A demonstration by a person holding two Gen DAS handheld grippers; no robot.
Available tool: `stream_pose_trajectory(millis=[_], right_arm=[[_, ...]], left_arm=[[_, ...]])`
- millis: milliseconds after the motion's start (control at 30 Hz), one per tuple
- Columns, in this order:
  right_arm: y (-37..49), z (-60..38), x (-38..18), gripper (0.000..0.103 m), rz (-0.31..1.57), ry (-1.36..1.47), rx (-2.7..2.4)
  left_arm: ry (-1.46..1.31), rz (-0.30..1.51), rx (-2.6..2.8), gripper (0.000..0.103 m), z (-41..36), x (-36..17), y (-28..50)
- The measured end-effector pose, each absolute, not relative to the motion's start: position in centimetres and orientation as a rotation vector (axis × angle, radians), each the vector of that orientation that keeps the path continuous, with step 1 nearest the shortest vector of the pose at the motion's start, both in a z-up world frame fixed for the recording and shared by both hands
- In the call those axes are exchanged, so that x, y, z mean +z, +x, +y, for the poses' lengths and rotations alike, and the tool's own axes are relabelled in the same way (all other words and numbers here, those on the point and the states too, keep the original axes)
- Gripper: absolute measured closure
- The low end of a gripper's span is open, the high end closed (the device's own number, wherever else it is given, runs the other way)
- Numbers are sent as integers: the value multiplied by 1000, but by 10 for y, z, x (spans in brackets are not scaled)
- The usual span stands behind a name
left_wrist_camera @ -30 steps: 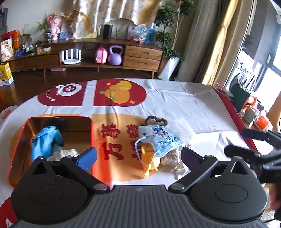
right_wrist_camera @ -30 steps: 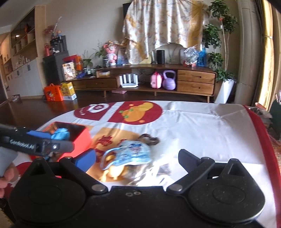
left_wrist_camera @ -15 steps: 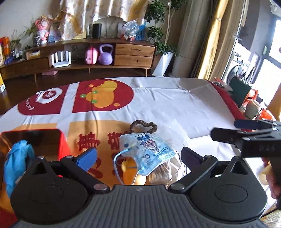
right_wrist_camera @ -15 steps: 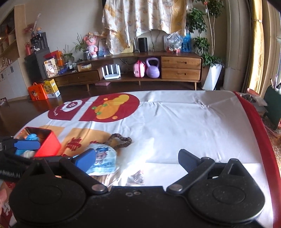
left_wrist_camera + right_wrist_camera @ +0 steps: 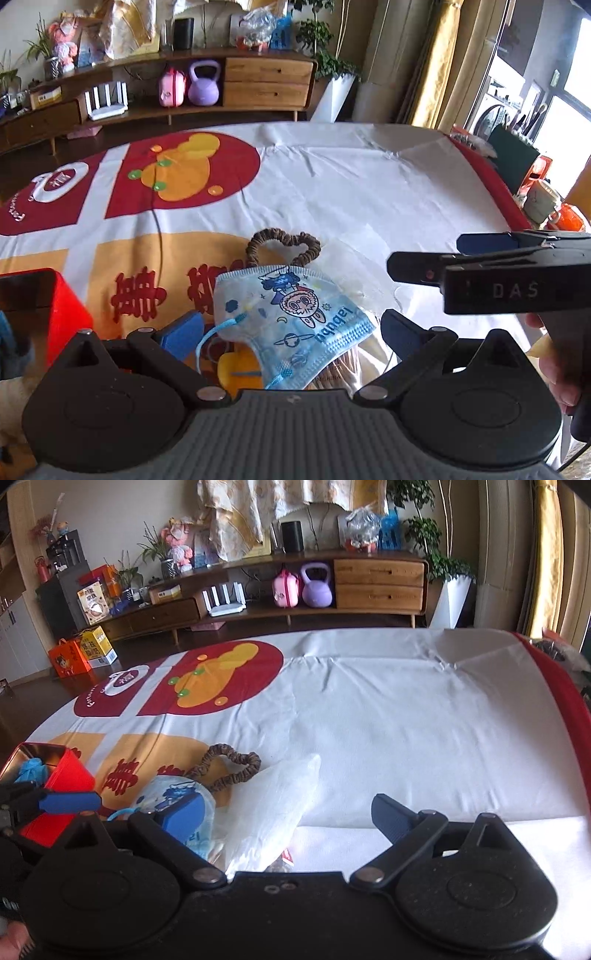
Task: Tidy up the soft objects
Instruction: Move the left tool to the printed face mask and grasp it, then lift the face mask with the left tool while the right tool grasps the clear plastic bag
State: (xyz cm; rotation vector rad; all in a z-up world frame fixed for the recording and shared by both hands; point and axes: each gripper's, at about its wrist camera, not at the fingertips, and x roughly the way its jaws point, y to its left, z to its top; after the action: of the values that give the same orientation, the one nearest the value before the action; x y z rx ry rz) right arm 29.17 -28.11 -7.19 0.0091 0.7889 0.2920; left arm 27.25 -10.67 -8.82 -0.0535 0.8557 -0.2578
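Observation:
A blue cartoon-print face mask (image 5: 291, 317) lies on a pile with a yellow duck toy (image 5: 238, 369) and a clear bag of cotton swabs (image 5: 354, 365) under it. A brown scrunchie (image 5: 282, 245) rests just behind. My left gripper (image 5: 291, 332) is open, its fingers either side of the mask, gripping nothing. My right gripper (image 5: 286, 812) is open over a white plastic bag (image 5: 273, 805), just right of the mask (image 5: 173, 790) and scrunchie (image 5: 229, 764). The right gripper (image 5: 424, 254) also shows side-on at the right of the left wrist view.
A red box (image 5: 66, 771) holding a blue cloth (image 5: 33, 770) stands at the table's left, next to the left gripper's blue finger (image 5: 70, 800). The printed tablecloth (image 5: 351, 192) stretches bare to the far edge. A sideboard (image 5: 376, 579) stands beyond the table.
My left gripper has swung right, away from the red box, and now frames the mask pile. The right gripper has shifted right and closer to the pile. Both stay open.

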Motion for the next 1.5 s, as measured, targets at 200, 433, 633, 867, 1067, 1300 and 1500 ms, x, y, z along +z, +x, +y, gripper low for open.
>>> stream_pose_trajectory(millis=[200,433,633,867,1067,1300,1500], right_arm=[[310,-280,-85,10,838,60,282],[317,-272,-98,15,873,81,282],[319,-266,-103,27,884,80,284],[319,-265,-105,54,889,81,279],[313,-264,-101,73,869,78,273],[303,-263,-93,88,829,57,285],[292,-268,-83,93,790,68,293]], left_arm=[[-59,887,-276,0,-111,-100,284],[-49,903,-295,0,-116,-109,289],[-58,900,-295,1,-114,-114,290],[-83,890,-293,15,-108,-115,289],[-103,872,-269,40,-98,-111,287],[-136,868,-224,69,-80,-109,287],[-144,853,-190,76,-64,-104,283]])
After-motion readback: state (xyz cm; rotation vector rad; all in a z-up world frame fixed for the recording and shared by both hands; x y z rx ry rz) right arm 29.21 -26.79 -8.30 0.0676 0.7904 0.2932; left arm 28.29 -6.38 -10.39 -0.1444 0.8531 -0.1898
